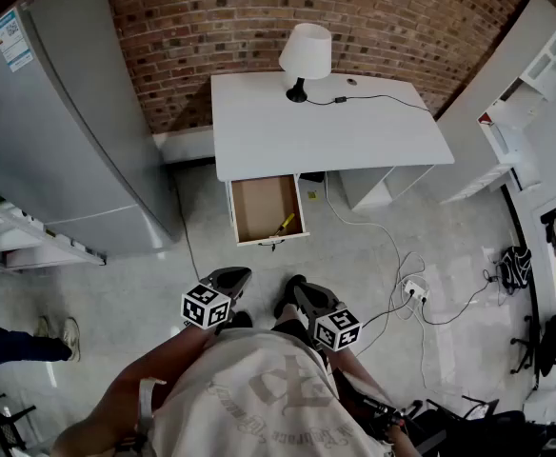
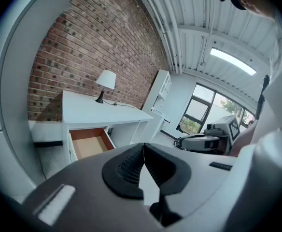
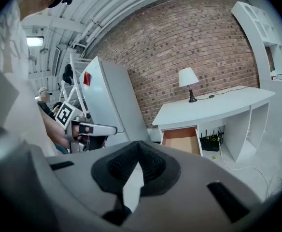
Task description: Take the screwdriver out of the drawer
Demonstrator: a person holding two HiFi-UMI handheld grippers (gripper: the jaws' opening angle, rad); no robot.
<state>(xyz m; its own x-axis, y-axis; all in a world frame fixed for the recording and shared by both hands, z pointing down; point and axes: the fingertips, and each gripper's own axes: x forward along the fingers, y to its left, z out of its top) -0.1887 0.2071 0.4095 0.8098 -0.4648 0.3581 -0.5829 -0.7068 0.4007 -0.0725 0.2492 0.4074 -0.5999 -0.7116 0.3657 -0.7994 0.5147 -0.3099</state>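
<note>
under the white desk (image 1: 326,127) the drawer (image 1: 259,208) stands open, a yellow-handled screwdriver (image 1: 285,224) near its front; left gripper (image 1: 234,276) and right gripper (image 1: 295,286) hover well apart from it.

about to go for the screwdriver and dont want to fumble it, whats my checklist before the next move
1. Drawer open: ok, pulled out from under the desk.
2. Screwdriver in sight: ok, yellow handle, near the drawer's front right corner in the head view.
3. Left gripper free: ok, jaws together with nothing between them.
4. Right gripper free: ok, likewise shut and empty.
5. Jaws ready to grasp: not ok, one gripper must open first.
6. Drawer within reach: not ok, a stretch of floor lies between both grippers and it.
</note>
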